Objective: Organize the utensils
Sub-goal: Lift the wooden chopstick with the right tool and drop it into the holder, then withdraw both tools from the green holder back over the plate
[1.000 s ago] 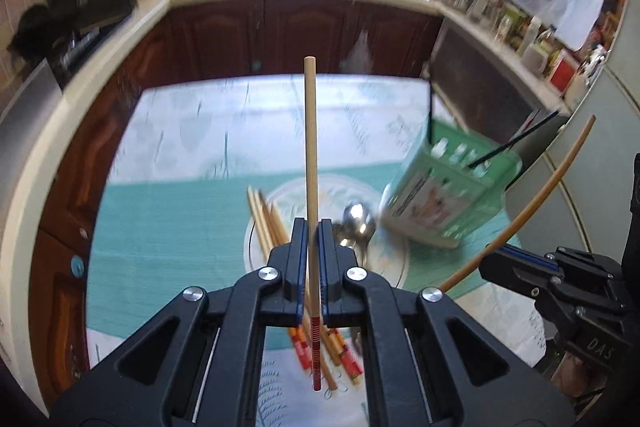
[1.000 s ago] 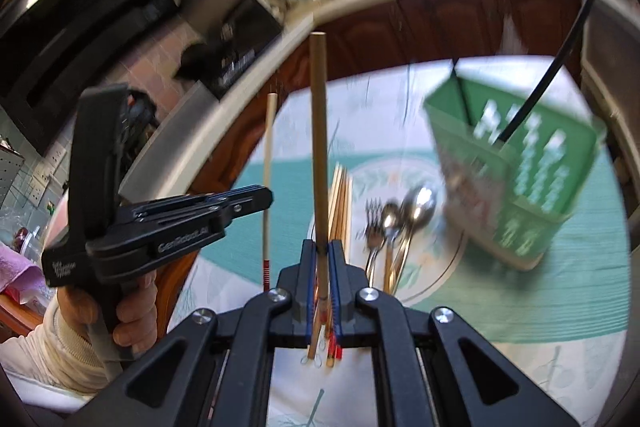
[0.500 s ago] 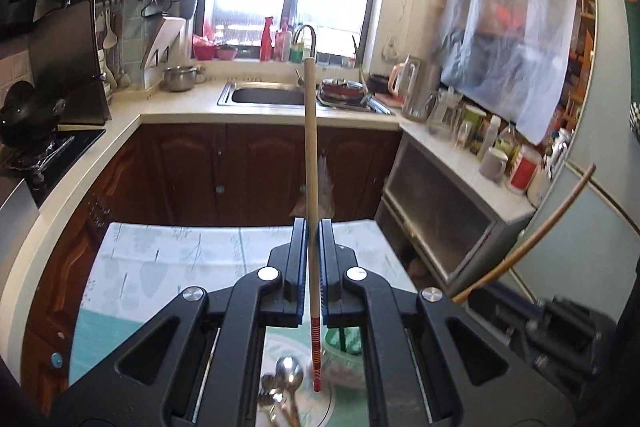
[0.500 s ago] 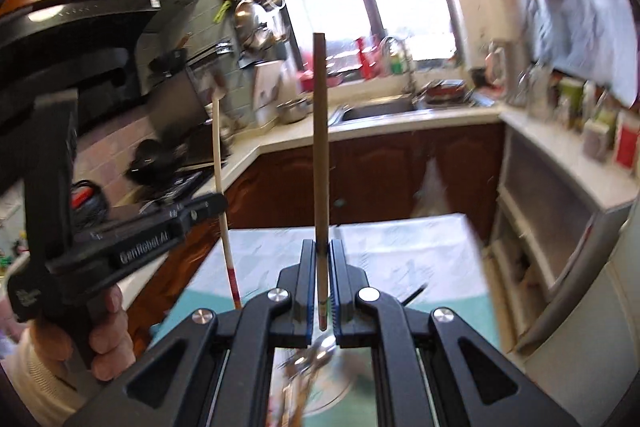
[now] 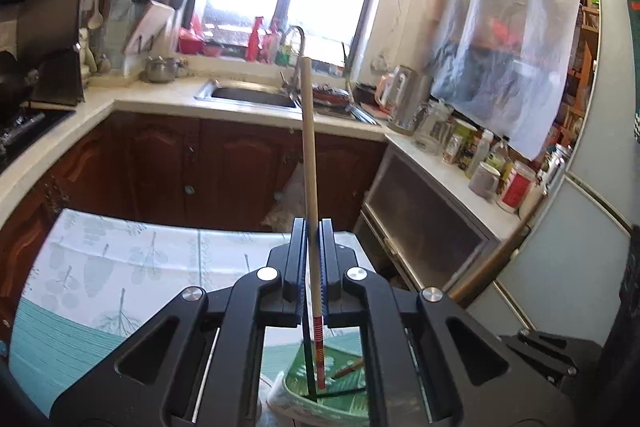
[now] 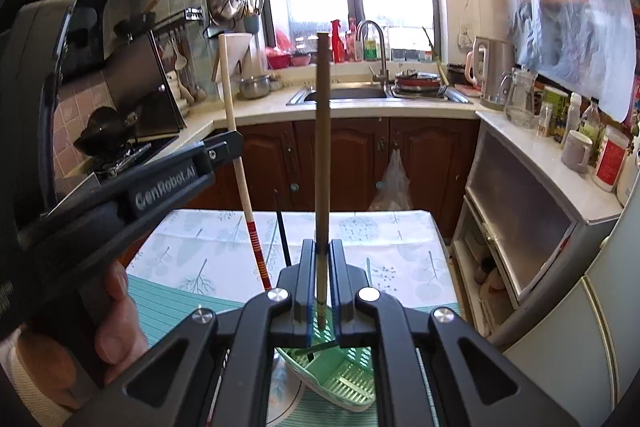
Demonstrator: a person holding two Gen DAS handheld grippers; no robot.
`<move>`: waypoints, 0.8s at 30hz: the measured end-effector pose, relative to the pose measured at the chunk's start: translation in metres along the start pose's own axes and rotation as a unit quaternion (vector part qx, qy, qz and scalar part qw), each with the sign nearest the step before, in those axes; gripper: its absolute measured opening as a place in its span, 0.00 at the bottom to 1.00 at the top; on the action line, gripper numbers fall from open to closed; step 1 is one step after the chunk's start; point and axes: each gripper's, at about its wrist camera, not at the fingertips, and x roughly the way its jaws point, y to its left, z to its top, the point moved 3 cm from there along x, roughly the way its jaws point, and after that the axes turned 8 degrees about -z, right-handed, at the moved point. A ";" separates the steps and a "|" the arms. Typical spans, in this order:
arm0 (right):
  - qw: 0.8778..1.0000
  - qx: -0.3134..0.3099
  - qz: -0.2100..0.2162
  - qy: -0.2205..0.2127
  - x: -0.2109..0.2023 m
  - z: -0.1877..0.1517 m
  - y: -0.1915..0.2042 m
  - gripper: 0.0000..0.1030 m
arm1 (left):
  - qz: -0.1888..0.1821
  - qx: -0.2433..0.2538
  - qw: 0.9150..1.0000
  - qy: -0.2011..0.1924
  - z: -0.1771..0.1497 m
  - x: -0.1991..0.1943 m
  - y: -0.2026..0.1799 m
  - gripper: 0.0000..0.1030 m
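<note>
Left gripper (image 6: 230,147), marked "GenRobot.AI": clamped on pale chopstick (image 5: 310,163), red-banded end down. Right gripper (image 6: 322,279): clamped on darker chopstick (image 6: 322,147), upright. Green slotted basket (image 6: 340,383): below both grippers, holding black chopsticks (image 6: 282,227).

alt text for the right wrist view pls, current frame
The right claw is shut on a plain wooden chopstick pointing up, above a green slotted plastic utensil basket on a leaf-print tablecloth. At left, the left claw grips a red-banded wooden chopstick; kitchen counter and sink behind.
</note>
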 end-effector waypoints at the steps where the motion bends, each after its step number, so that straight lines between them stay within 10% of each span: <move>1: 1.000 -0.003 0.000 0.013 0.005 -0.001 0.000 0.06 | -0.003 -0.003 1.000 0.008 -0.008 0.002 0.002 0.03; 10: 0.999 0.005 0.015 0.049 0.018 -0.011 0.003 0.21 | 0.013 -0.046 0.996 0.070 -0.056 0.001 0.026 0.34; 24: 0.998 0.015 0.045 0.043 -0.004 -0.026 0.013 0.21 | 0.050 -0.063 0.993 0.085 -0.106 -0.074 0.071 0.39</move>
